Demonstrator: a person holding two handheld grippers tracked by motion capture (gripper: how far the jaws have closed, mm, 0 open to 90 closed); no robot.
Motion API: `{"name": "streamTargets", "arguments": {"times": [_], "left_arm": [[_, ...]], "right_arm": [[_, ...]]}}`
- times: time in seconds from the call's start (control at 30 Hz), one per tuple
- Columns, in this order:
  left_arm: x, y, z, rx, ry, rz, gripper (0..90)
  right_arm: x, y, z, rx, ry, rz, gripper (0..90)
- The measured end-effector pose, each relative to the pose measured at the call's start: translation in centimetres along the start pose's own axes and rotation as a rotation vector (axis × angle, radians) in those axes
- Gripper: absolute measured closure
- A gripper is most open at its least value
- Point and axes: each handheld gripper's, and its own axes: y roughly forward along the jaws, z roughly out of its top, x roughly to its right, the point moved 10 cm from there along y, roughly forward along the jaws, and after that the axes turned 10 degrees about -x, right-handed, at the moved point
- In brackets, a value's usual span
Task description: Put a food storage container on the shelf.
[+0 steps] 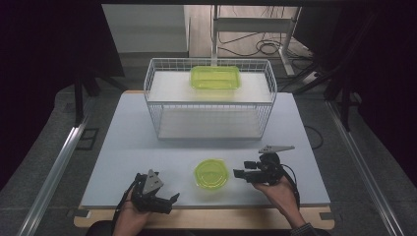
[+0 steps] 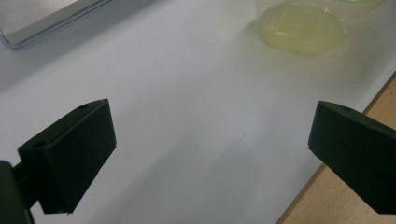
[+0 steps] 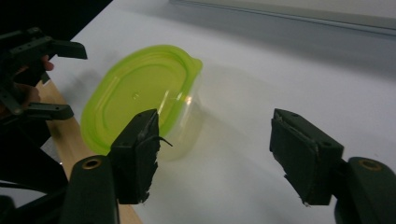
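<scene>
White table (image 1: 128, 147), wire basket (image 1: 162, 105), round green container (image 1: 211, 173)

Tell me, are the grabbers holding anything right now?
No, nothing. The left gripper is open over bare table. The right gripper is open too, beside the round green tub, with nothing between its jaws.

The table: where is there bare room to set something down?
Bare table lies left of the wire basket, right of it too, and in the strip between the basket and the round container. It is crowded at the near edge, where both grippers flank that container.
</scene>
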Motion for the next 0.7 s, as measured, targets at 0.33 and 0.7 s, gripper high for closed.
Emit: {"name": "streamTargets", "arguments": {"times": [0.33, 0.7], "left_arm": [[0.0, 0.0, 0.0, -0.005, 0.011, 0.005, 0.7], [0.1, 0.1, -0.1, -0.015, 0.031, 0.014, 0.7]], "right_arm": [[-0.9, 1.0, 1.9, -0.024, -0.016, 0.038, 45.1], [-0.9, 2.9, 2.1, -0.095, 0.084, 0.153, 55.9]]}}
